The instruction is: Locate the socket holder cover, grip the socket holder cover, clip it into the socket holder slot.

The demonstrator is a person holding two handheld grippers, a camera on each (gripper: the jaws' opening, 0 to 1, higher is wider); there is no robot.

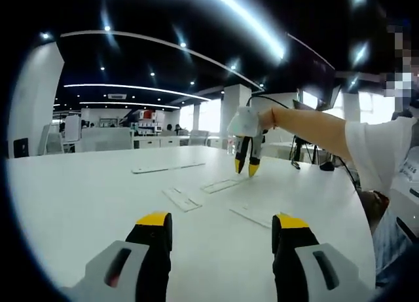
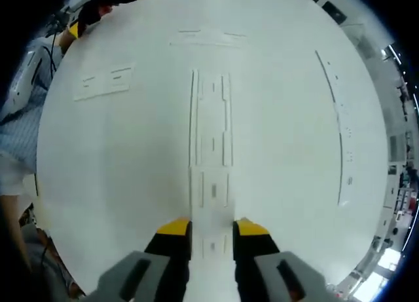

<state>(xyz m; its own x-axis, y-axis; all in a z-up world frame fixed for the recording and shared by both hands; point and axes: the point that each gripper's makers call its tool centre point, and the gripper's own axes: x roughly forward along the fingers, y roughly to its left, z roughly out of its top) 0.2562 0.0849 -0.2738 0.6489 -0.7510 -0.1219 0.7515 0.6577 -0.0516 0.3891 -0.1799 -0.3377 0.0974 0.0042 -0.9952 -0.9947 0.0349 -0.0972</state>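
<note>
I am holding my left gripper [image 1: 221,226] low over the white table [image 1: 85,197], jaws spread wide and gripping nothing, the yellow tips well apart with bare tabletop between them. Ahead of those jaws several flat white plastic pieces are lying on the table: a short one [image 1: 182,199] just beyond my left jaw tip, another [image 1: 252,215] just beyond my right jaw tip, one [image 1: 221,185] further out between them, and a long strip [image 1: 167,167] furthest off. Above the far pieces my right gripper [image 1: 247,168] is pointing down at the table, held by my gloved right hand [image 1: 247,122].

In the right gripper view, my right gripper [image 2: 213,228] is looking straight down on the table [image 2: 118,177]. Its jaws are standing partly open, one on each side of the near end of the long socket holder [image 2: 211,128], which is running straight ahead from between the tips. I am not sure whether the tips are touching it or hovering just above; they are not closed on it. Off to the left of my jaws a short white piece [image 2: 103,82], possibly the socket holder cover, is lying flat. Beyond the holder's far end another piece [image 2: 208,37] is lying crosswise, and a long thin strip [image 2: 338,128] is lying well off to the right. My left gripper [image 2: 98,7] is showing at the far left.
</note>
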